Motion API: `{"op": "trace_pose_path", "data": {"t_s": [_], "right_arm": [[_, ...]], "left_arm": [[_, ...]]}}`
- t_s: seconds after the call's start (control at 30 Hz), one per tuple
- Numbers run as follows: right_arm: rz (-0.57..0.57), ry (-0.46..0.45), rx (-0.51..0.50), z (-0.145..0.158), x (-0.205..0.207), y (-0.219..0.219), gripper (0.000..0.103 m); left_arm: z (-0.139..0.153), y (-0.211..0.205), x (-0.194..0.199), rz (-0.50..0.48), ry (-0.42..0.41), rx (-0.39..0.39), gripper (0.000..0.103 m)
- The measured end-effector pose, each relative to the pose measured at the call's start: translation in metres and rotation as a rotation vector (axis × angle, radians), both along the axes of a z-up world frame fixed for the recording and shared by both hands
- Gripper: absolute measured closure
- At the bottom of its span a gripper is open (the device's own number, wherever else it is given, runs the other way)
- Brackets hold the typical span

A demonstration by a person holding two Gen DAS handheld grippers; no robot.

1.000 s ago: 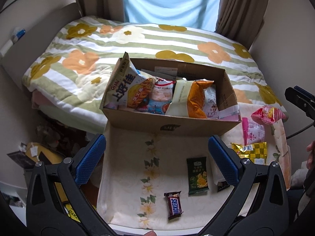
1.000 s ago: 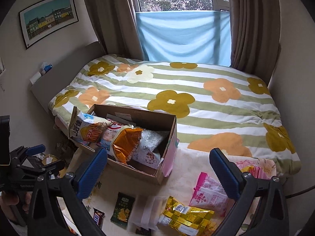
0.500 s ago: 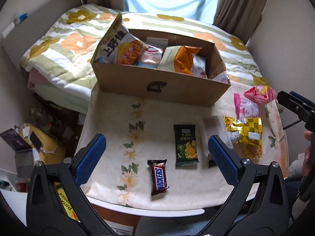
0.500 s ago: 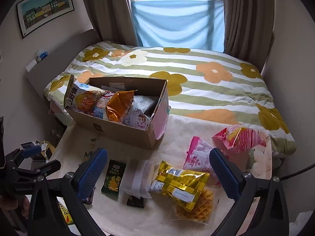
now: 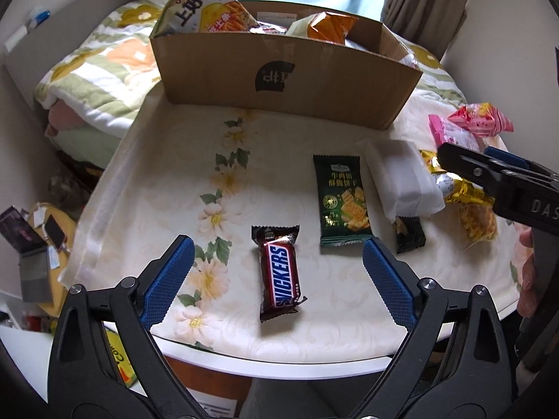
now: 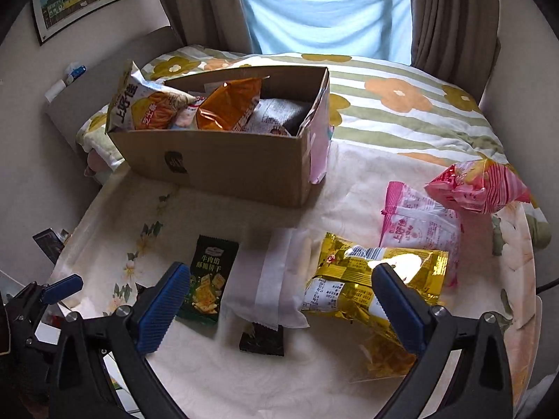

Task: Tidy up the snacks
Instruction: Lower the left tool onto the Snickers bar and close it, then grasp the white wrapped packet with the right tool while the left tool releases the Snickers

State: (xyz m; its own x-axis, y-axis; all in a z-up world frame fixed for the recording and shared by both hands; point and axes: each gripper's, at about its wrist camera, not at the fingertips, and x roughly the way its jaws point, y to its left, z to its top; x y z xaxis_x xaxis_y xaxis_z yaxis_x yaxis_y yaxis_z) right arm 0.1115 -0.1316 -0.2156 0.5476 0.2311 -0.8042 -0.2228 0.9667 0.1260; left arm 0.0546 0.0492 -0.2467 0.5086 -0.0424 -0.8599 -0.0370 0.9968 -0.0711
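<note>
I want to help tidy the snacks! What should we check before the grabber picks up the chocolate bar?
1. Left gripper open wide enough: ok, and its jaws have just been closing a little.
2. Snickers bar between the fingers, nothing on top: ok.
3. Pads touching the bar: not ok, not yet.
4. Green cracker packet clear of the bar: ok.
5. Room left in the cardboard box: cannot tell.
6. Right gripper empty and open: ok.
</note>
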Motion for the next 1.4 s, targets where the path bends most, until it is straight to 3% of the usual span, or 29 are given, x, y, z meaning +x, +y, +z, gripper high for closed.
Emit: {"op": "trace_pose_path", "data": {"t_s": [0.17,0.23,0.37,0.43,0.63,0.7,0.83,0.93,1.2,1.4], "right_arm": [[-0.003,-0.001,-0.021,-0.023,-0.001,0.008,0.0],[0.001,-0.012,-0.047,-0.029,-0.001,0.011,0.0],[0.022,-0.026,-0.069,-0.039,0.0,0.019,0.0],[0.03,-0.037,-0.079,-0.042,0.001,0.023,0.0],[0.032,-0.048,-0.093,-0.05,0.006,0.034,0.0],[0.031,-0.05,-0.095,-0.051,0.007,0.034,0.005],[0.022,-0.045,-0.114,-0.054,0.011,0.036,0.006],[0.01,-0.044,-0.128,-0.055,0.014,0.037,0.008],[-0.012,0.01,-0.159,-0.067,0.027,0.049,0.032],[-0.03,0.019,-0.152,-0.07,0.03,0.047,0.039]], "left_arm": [[-0.02,-0.005,-0.007,-0.004,-0.003,0.006,0.011],[-0.028,-0.007,-0.008,-0.003,-0.001,0.014,0.018],[-0.039,-0.006,-0.01,0.009,-0.003,0.02,0.023],[-0.044,-0.007,-0.009,0.014,0.0,0.019,0.034],[-0.059,-0.011,-0.008,0.017,0.029,0.015,0.049],[-0.06,-0.013,-0.009,0.018,0.024,0.034,0.052],[-0.06,-0.012,-0.009,0.027,0.027,0.051,0.069],[-0.059,-0.009,-0.007,0.037,0.04,0.05,0.076],[-0.055,-0.006,-0.003,0.057,0.043,0.047,0.077],[-0.052,-0.006,-0.002,0.065,0.044,0.042,0.077]]}}
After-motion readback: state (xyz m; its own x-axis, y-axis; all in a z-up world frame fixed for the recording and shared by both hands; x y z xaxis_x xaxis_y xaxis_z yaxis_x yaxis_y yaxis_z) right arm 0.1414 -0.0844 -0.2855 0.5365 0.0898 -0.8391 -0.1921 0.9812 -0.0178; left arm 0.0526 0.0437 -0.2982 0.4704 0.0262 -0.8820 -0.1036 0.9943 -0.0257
